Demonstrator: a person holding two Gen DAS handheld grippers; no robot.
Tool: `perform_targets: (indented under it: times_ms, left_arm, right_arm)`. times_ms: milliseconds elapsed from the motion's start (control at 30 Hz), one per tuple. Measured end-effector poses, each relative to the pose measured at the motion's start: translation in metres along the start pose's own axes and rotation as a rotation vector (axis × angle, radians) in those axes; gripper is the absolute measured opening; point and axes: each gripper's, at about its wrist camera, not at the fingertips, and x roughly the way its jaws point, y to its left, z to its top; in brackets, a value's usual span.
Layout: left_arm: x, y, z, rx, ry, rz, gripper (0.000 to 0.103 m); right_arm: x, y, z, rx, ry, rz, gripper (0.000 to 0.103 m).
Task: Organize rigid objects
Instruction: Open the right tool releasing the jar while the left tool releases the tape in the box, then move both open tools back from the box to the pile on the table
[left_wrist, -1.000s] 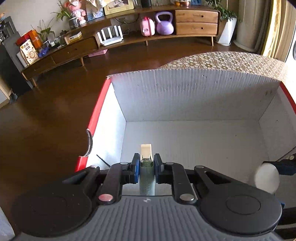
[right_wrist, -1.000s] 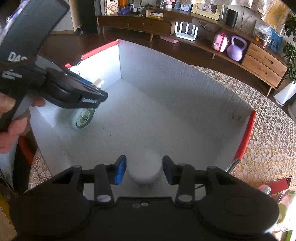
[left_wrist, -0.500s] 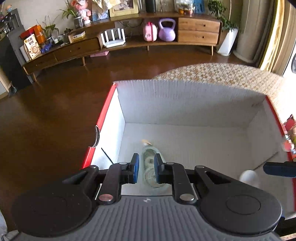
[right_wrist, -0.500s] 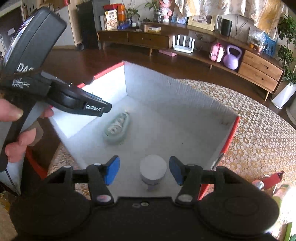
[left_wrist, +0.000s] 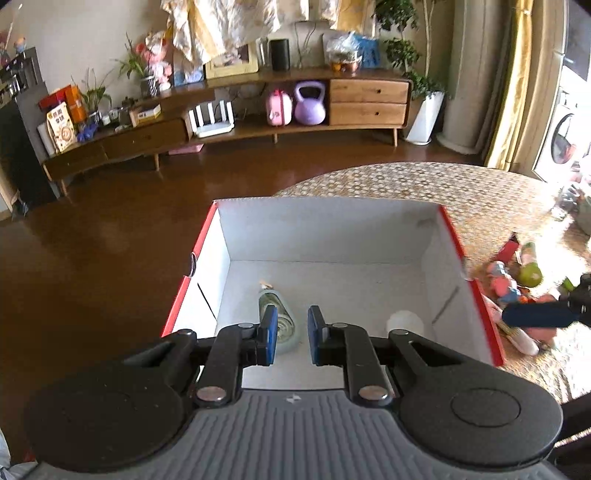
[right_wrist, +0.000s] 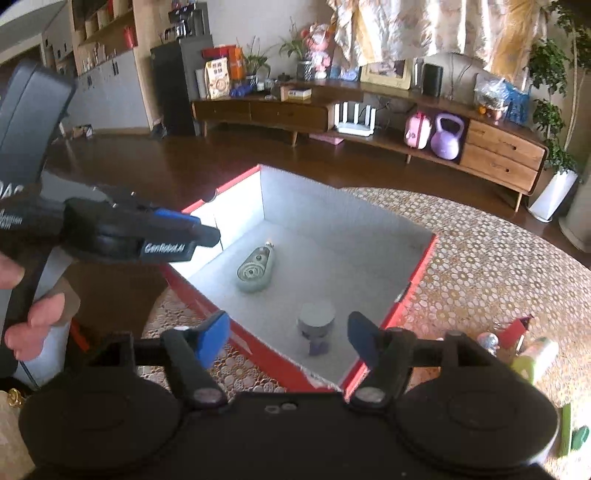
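Observation:
A white-lined box with red edges (left_wrist: 325, 229) (right_wrist: 343, 221) stands on the patterned table. A flat pale-green tape-measure-like item (left_wrist: 286, 326) (right_wrist: 255, 271) lies on its floor near the left wall. A short white round jar (left_wrist: 404, 321) (right_wrist: 316, 319) stands on the floor near the front right corner. My left gripper (left_wrist: 292, 336) (right_wrist: 207, 234) hovers above the box's left side, shut to a narrow gap with nothing in it. My right gripper (right_wrist: 288, 338) (left_wrist: 535, 319) hangs above the jar, its jaws opening, well clear of it.
Right of the box lies a heap of loose items (left_wrist: 517, 288), among them a green-and-white bottle (right_wrist: 535, 358). A hand (right_wrist: 33, 321) holds the left gripper. The table's edge runs just left of the box, with dark floor (left_wrist: 92, 258) beyond.
Both grippers have risen and drawn back from the box. The green item, held upright a second ago, now lies flat on the box floor. The right jaws have spread away from the jar.

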Motion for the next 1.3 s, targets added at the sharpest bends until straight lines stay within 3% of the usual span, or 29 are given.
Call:
perform_targets:
  times_ms: [567, 667, 733, 900, 1000, 1300]
  left_arm:
    - [-0.065, -0.054, -0.034, -0.019, -0.071, -0.043, 0.017]
    - [-0.070, -0.069, -0.039, -0.025, -0.085, -0.054, 0.034]
    - [-0.074, -0.079, -0.042, -0.028, -0.102, -0.059, 0.060]
    - [-0.079, -0.102, -0.054, -0.031, -0.121, -0.097, 0.066]
    - [-0.076, -0.120, -0.057, -0.012, -0.135, -0.116, 0.078]
    - [-0.037, -0.166, -0.057, 0.009, -0.145, -0.172, 0.085]
  right_arm:
    - [-0.073, -0.039, -0.043, 0.094, -0.107, -0.014, 0.082]
    - [-0.087, -0.053, -0.060, 0.119, -0.130, -0.019, 0.084]
    - [-0.097, -0.067, -0.071, 0.134, -0.146, -0.031, 0.085]
    - [-0.115, -0.101, -0.098, 0.168, -0.174, -0.066, 0.088]
    - [-0.120, -0.121, -0.118, 0.187, -0.176, -0.090, 0.088]
    - [-0.120, -0.171, -0.154, 0.214, -0.153, -0.160, 0.093]
